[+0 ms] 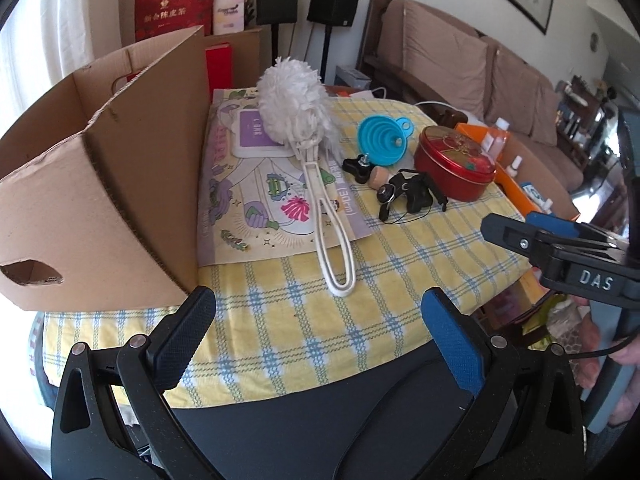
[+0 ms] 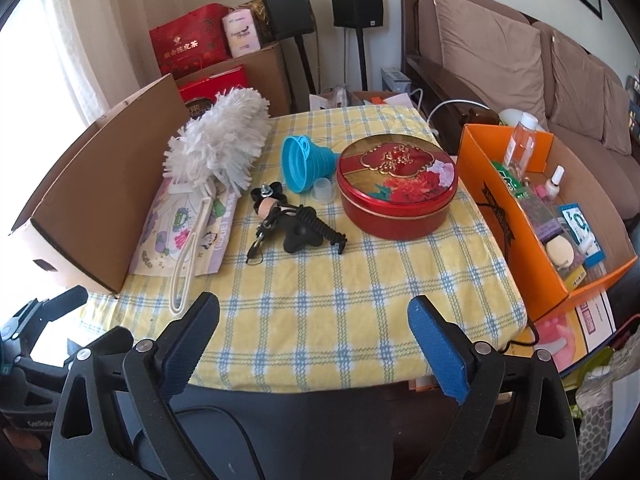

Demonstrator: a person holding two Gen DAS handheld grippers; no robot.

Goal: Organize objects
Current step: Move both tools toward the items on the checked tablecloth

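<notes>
Two grippers, both over the near edge of the tabletop: left gripper spread wide with nothing between its fingers; right gripper likewise released and empty.

Tabletop, covered in a yellow cloth with blue and white checks, carries the loose items:

- White fluffy duster with a looped white plastic handle, lying on a flat printed package with purple cartoon figures, its handle running past the package's near edge onto the cloth.
- Blue collapsible silicone funnel, on its side, just beside the tin.
- Round red tin with a gold and floral lid, right of centre, lid on.
- Small translucent plastic cap, between funnel and tin.
- Cluster of small black hardware: knobs, a coiled cord and a clip, with a cork-coloured wooden piece at its far end, in the middle of the cloth.

Containers:

- Large open brown cardboard box, at the left edge, touching the printed package.
- Open orange cardboard box, off the right edge, holding a clear bottle, small nail polish bottles, a round beige puff and several packets.
</notes>
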